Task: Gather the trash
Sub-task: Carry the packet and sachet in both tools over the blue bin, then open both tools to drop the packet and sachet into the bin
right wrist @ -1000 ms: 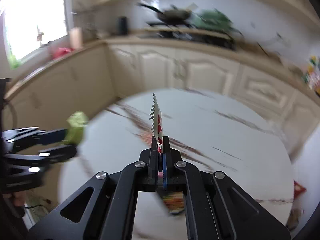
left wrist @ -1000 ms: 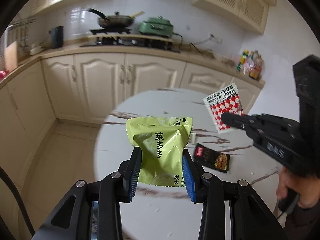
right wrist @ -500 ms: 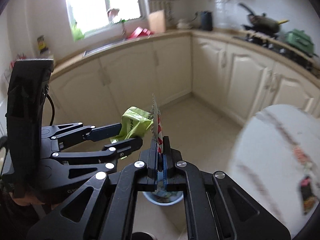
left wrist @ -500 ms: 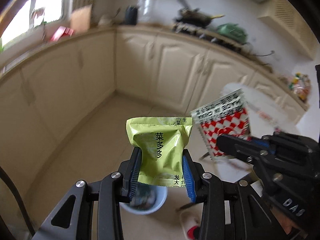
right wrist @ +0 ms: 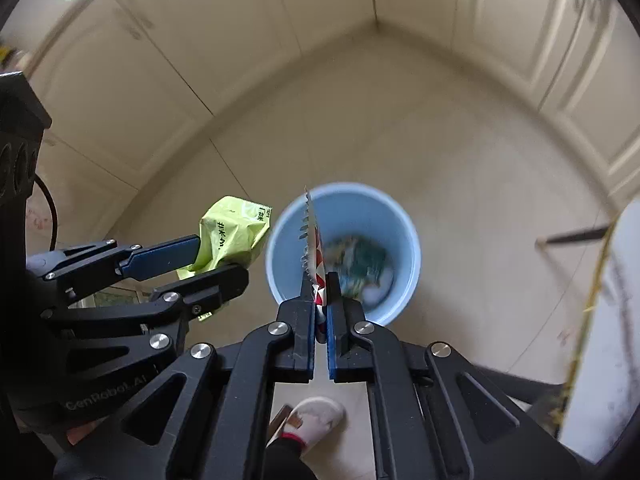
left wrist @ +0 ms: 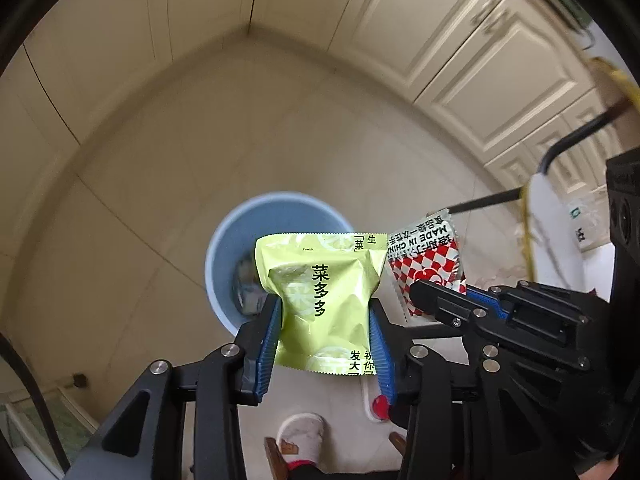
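Blue plastic forms the waste bin (left wrist: 224,248), which stands on the beige tiled floor (left wrist: 168,152) below both grippers. The left gripper (left wrist: 325,332) carries a green snack packet (left wrist: 320,300) between its blue pads; its jaws stand part-way apart and have just been opening, with the packet not yet fallen from between them. The right gripper (right wrist: 320,304) has its jaws almost fully closed on a thin red-and-white checked wrapper (right wrist: 318,256), seen edge-on in its own view and flat in the left view (left wrist: 428,264).

Task status: both items are lifted and positioned over or just beside the bin mouth. The bin already contains some crumpled wrappers (right wrist: 356,264). Judged remaining: release both items into the bin, then collect any further litter; none shows here.

Surroundings: cream panelled cabinet doors (left wrist: 460,52) meet at a room corner. The white surface (right wrist: 616,320) shows only as an edge at the right of the right view. The person's slippered foot (right wrist: 316,412) stands below the grippers.
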A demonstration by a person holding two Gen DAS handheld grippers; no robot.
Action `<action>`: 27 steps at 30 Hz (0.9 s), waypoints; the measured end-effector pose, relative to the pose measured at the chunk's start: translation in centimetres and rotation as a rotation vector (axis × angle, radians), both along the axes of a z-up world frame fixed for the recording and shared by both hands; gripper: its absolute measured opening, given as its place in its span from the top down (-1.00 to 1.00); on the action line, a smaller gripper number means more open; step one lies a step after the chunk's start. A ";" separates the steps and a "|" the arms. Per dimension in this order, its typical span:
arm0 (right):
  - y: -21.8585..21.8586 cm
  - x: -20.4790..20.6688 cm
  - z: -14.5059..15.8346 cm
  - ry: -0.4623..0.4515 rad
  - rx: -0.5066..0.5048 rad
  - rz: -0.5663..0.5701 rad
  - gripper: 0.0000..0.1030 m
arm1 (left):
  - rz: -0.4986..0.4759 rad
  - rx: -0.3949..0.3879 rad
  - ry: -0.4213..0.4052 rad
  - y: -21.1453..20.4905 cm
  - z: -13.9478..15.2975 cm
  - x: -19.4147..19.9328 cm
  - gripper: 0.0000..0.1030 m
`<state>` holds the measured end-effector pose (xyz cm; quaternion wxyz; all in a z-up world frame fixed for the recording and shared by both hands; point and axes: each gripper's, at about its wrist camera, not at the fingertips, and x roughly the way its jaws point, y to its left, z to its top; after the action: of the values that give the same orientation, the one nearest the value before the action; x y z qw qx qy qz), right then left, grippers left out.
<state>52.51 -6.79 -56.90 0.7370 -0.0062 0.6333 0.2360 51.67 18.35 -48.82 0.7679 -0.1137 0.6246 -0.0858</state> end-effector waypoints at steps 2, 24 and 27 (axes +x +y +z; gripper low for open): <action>-0.3 0.8 -2.8 0.045 0.001 -0.008 0.88 | 0.012 0.005 0.039 0.6 -2.2 2.0 0.20; -0.5 2.9 -6.1 0.101 0.029 -0.032 -0.02 | 0.182 0.053 0.080 0.4 -0.2 3.1 -0.49; 0.7 2.1 -3.7 0.061 0.003 -0.024 -0.15 | 0.206 0.083 0.049 0.9 2.6 0.4 -0.63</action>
<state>54.65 -6.09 -60.60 0.7201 0.0098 0.6552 0.2284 52.03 19.29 -46.27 0.7613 -0.1475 0.6310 0.0222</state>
